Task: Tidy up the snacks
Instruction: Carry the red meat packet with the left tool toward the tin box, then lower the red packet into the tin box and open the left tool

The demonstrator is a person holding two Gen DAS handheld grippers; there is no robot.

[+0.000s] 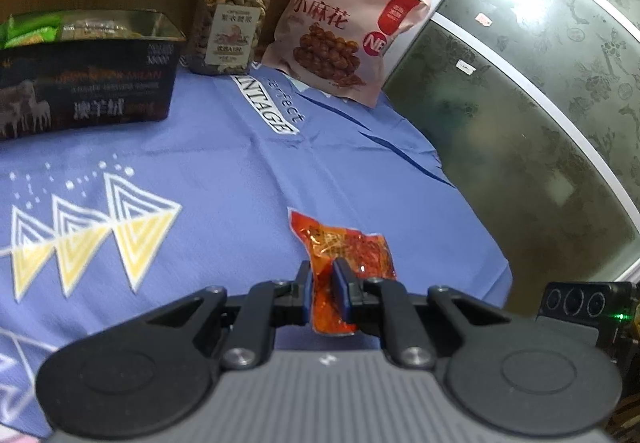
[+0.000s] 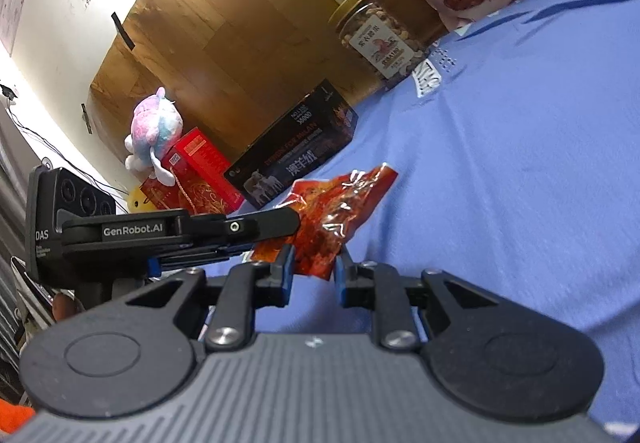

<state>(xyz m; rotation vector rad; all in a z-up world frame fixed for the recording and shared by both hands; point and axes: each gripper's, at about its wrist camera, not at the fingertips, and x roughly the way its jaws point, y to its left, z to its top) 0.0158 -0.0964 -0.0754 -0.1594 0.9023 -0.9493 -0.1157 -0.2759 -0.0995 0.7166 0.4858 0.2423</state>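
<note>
While the left gripper (image 1: 323, 275) pinches the near end of the red snack packet (image 1: 348, 247) just above the blue cloth (image 1: 224, 171), the dark box (image 1: 86, 83) sits at 10 o'clock, the nut jar (image 1: 230, 23) at 11 and the pink bag (image 1: 340, 31) at 12. From the right wrist, the right gripper (image 2: 313, 271) stands narrowly parted, empty, the packet's lower corner (image 2: 320, 267) between its tips, touching or not I cannot tell; the left gripper (image 2: 280, 221) reaches in from 9 o'clock.

One dark box (image 1: 84, 91) anchors the count: beside it one nut jar (image 1: 230, 23), two snack bags, red (image 1: 348, 247) and pink (image 1: 340, 35), one plush toy (image 2: 154, 131).
</note>
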